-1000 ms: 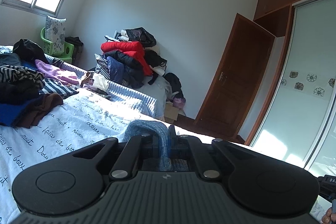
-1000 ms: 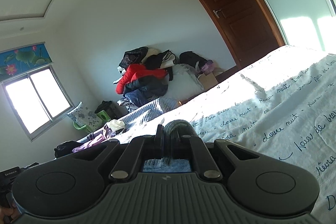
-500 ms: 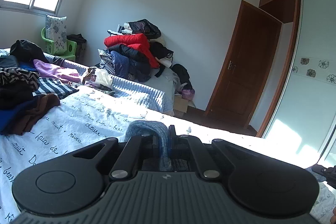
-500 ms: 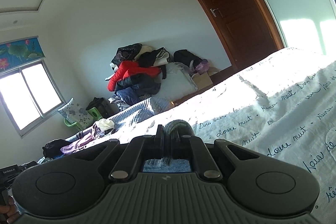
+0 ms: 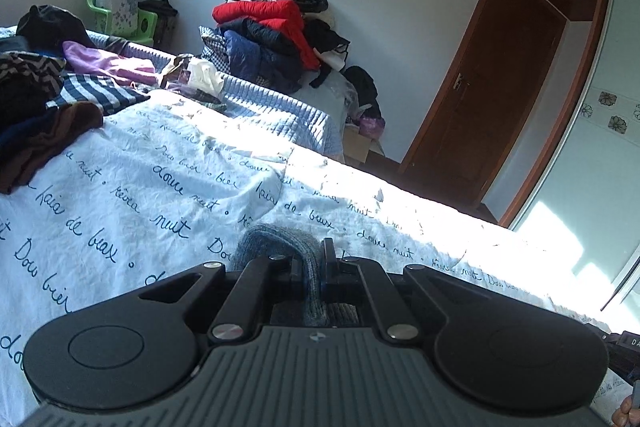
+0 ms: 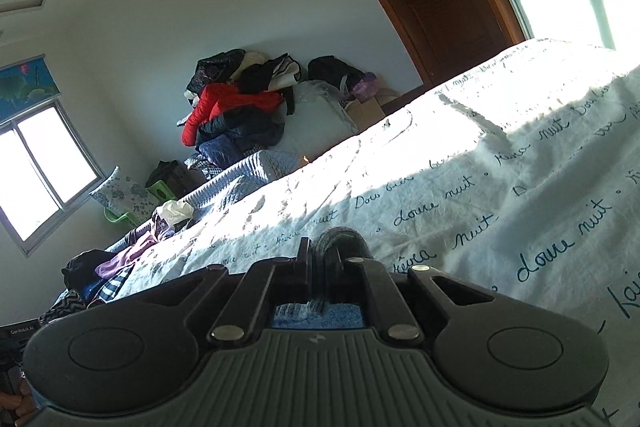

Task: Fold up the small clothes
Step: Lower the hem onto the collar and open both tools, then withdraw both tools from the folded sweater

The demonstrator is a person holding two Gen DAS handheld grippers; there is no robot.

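A small blue-grey knitted garment [image 5: 276,239] bulges up between the jaws of my left gripper [image 5: 311,259], which is shut on it just above the white bedsheet [image 5: 132,187] printed with dark script. In the right wrist view my right gripper [image 6: 320,259] is shut on another part of the same knitted garment [image 6: 340,239], with bright blue knit showing under the fingers. Most of the garment hangs hidden below both grippers. The sheet [image 6: 500,179] stretches ahead of both.
Unfolded clothes [image 5: 36,107] lie heaped at the bed's left. A red jacket tops a big pile [image 5: 272,39] against the far wall, by a green chair with a cushion [image 5: 120,3]. A brown door [image 5: 488,83] and a sliding wardrobe [image 5: 592,131] stand right.
Both grippers have sunk toward the bed and tipped downward, still shut on the knitted garment. The sheet fills more of each view and the ceiling has left the frame.
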